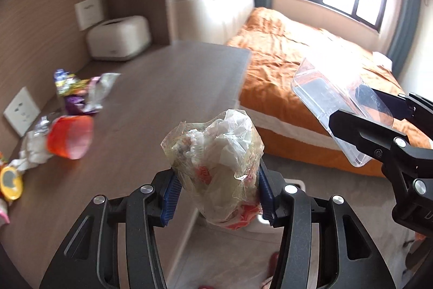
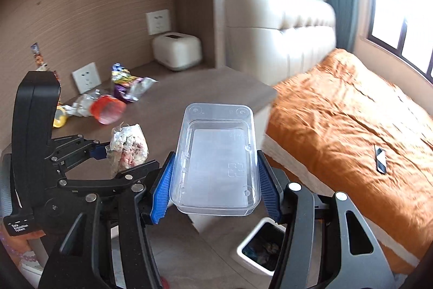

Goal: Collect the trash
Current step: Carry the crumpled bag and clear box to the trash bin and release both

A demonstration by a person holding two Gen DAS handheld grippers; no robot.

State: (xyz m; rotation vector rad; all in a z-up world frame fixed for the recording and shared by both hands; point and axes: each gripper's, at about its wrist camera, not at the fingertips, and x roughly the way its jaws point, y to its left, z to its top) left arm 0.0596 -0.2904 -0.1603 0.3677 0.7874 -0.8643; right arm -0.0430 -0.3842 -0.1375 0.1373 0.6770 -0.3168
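My left gripper [image 1: 216, 194] is shut on a clear plastic bag stuffed with crumpled tissue [image 1: 216, 156], held in the air past the desk's edge; it also shows in the right wrist view [image 2: 128, 146]. My right gripper [image 2: 213, 180] is shut on an empty clear plastic tray [image 2: 216, 161], held above the floor; the tray shows in the left wrist view [image 1: 333, 104] at the right. A white trash bin [image 2: 259, 245] with dark contents stands on the floor below the tray. More trash lies on the desk: an orange cup [image 2: 107, 110], snack wrappers [image 2: 127, 84], crumpled paper [image 2: 78, 106] and a yellow item [image 2: 60, 117].
The wooden desk [image 1: 167, 83] runs along the wall, with a white tissue box [image 2: 177, 50] at its far end and wall sockets [image 2: 86, 77] behind. A bed with an orange cover [image 2: 343, 110] lies to the right, a small striped object [image 2: 380, 160] on it.
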